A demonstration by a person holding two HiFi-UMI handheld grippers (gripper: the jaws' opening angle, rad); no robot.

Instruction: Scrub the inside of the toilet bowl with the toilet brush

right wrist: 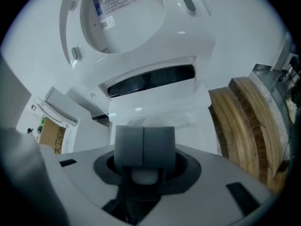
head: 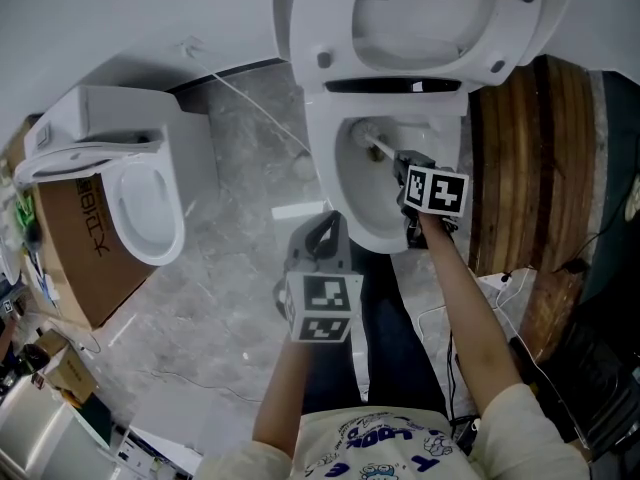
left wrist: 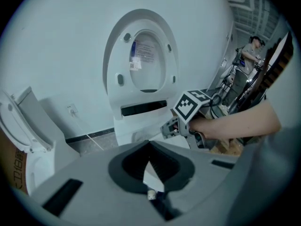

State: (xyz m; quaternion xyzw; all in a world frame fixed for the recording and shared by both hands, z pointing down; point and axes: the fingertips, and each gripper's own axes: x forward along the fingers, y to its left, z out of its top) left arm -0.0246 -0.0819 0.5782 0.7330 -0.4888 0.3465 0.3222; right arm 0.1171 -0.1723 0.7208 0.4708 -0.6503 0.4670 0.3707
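While right tongs (head: 403, 165) clamp it, toilet brush (head: 378, 150) lies inside bowl (head: 350, 190).

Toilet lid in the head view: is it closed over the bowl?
No, the lid stands raised, leaving the bowl open with the toilet brush inside.

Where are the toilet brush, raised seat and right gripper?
toilet brush (head: 383, 151), head view, white handle.
raised seat (left wrist: 115, 60), left gripper view, ring's left side.
right gripper (right wrist: 143, 142), right gripper view, between closed fingertips.

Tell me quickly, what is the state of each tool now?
Left tool: closed, empty.
Right tool: closed on the brush.
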